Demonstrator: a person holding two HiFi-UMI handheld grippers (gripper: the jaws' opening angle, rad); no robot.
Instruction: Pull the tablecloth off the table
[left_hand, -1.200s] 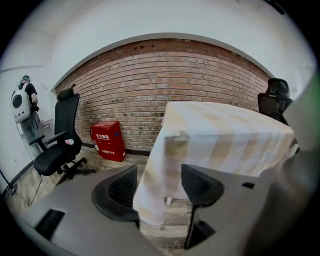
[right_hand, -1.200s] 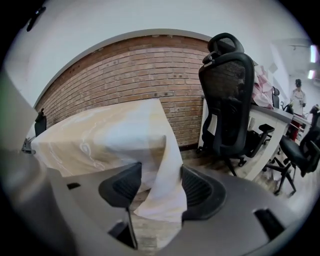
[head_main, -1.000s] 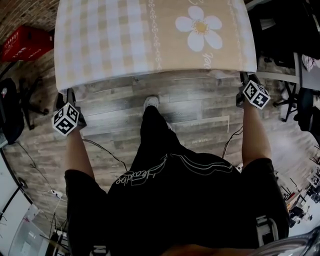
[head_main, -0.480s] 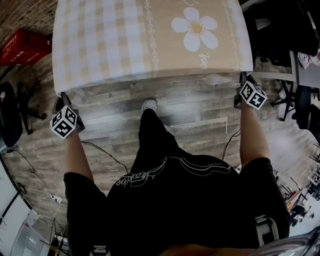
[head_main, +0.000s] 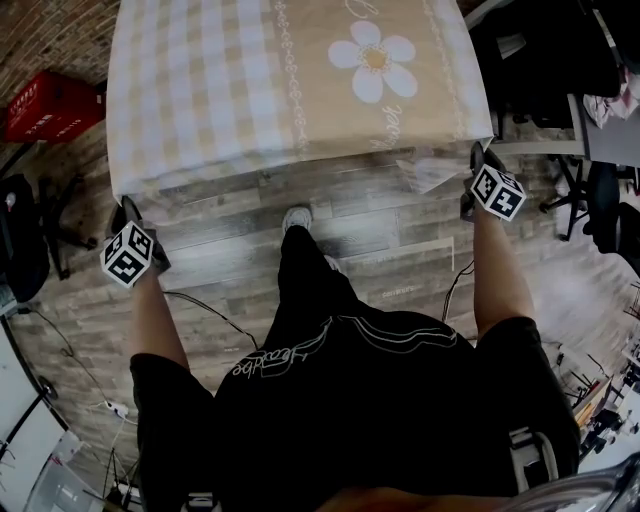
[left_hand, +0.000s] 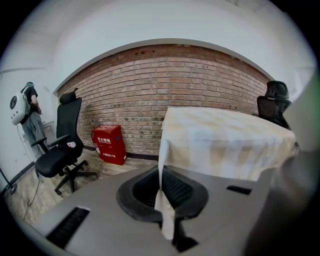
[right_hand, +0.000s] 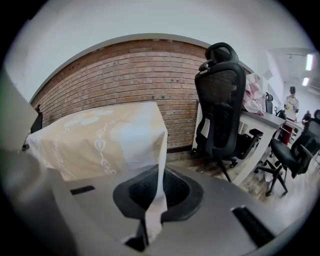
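A beige tablecloth (head_main: 250, 90) with pale checks and a white daisy covers the table ahead of me in the head view. My left gripper (head_main: 122, 207) is at its near left corner and my right gripper (head_main: 477, 152) at its near right corner. In the left gripper view the jaws (left_hand: 163, 202) are shut on a strip of cloth that runs up to the draped tablecloth (left_hand: 225, 140). The right gripper (right_hand: 152, 212) likewise pinches a taut corner of the tablecloth (right_hand: 100, 135). That right corner (head_main: 432, 170) stands pulled out from the table.
A red box (head_main: 50, 100) sits on the wood floor at the brick wall, left of the table. A black office chair (left_hand: 62, 145) stands further left, another chair (right_hand: 222, 110) and a white desk (right_hand: 262, 122) to the right. Cables (head_main: 205, 300) lie by my feet.
Both grippers have come up to the cloth's near corners. The right corner, which hung flat before, is now drawn out toward the right gripper.
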